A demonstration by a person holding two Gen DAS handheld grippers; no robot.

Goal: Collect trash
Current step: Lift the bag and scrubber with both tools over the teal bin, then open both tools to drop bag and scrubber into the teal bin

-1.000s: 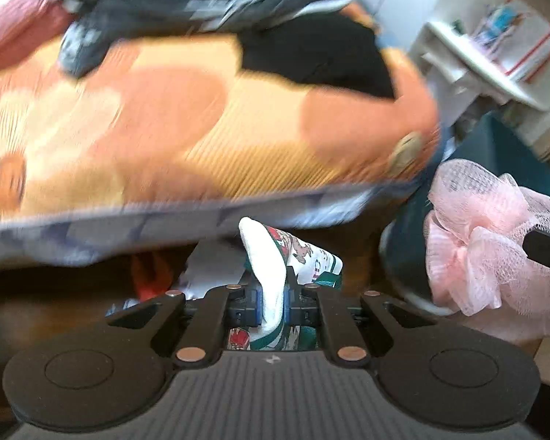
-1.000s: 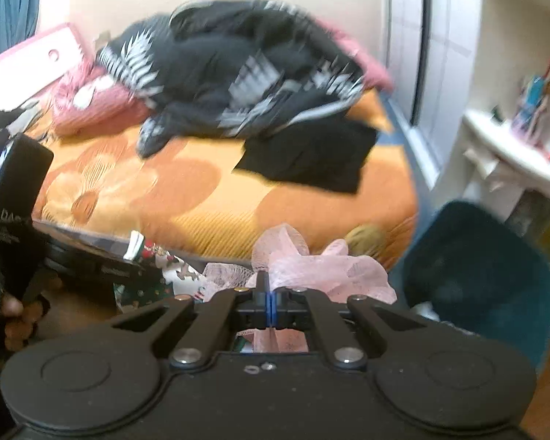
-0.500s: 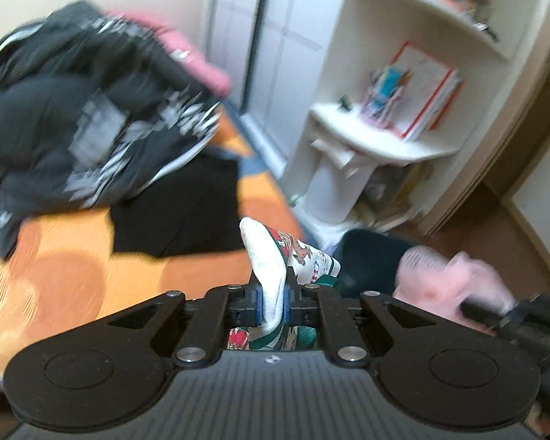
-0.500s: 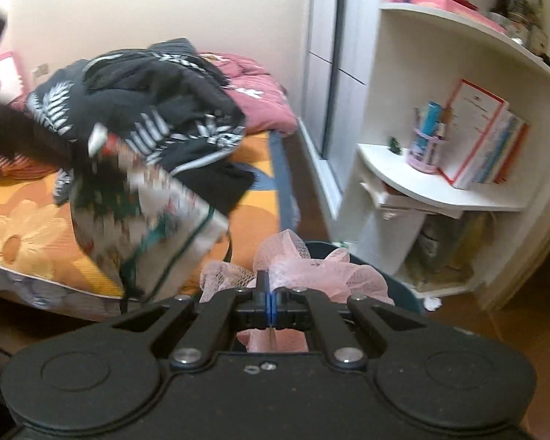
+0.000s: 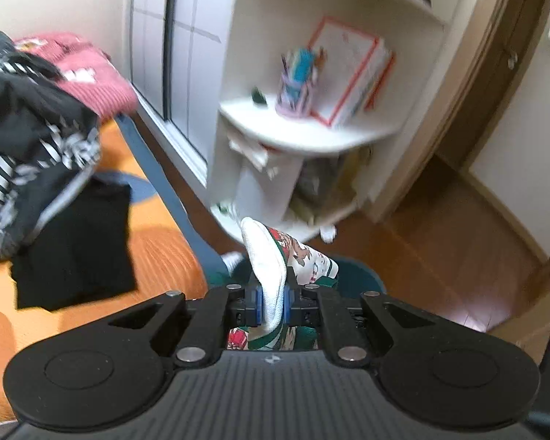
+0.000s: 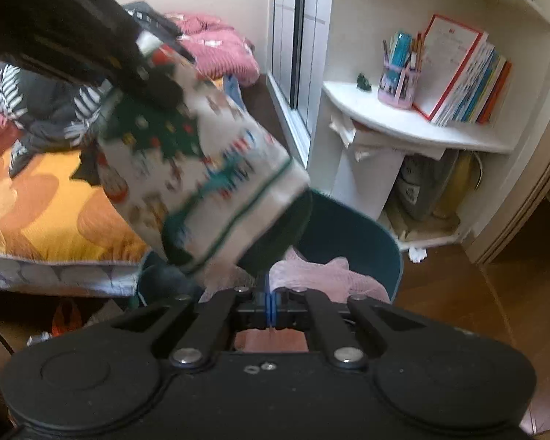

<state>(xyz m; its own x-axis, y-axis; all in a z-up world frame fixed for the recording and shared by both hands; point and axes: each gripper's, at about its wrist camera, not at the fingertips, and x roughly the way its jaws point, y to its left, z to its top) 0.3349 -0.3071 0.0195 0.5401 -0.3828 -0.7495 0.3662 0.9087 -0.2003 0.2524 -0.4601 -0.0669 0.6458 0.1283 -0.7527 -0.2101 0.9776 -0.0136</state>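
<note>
The left gripper (image 5: pixel 273 302) is seen clamped on a printed Christmas-pattern bag (image 5: pixel 275 260), a white fold of which is pinched between the blue pads of its fingers (image 5: pixel 256 302). In the right wrist view the same bag (image 6: pixel 198 168) is observed hanging from that gripper (image 6: pixel 154 84) directly above the dark teal trash bin (image 6: pixel 352 234); its lower corner appears level with the bin's rim, though contact cannot be confirmed owing to blur. The right gripper (image 6: pixel 269 306) is closed on a pink mesh bath pouf (image 6: pixel 322 275), which is held at the near side of the bin, over its opening. The bin stands on the wooden floor (image 6: pixel 458 293) between the bed (image 6: pixel 55 212) with orange floral bedding and a white corner shelf unit (image 6: pixel 414 124). On the shelf a pen holder (image 6: pixel 398 84) and a row of books (image 6: pixel 465 84) are noted. Dark patterned clothing (image 5: pixel 25 139) and a pink garment (image 5: pixel 91 77) are piled on the bed. A small white scrap (image 6: pixel 417 253) is recorded on the floor at the foot of the shelf unit.
</note>
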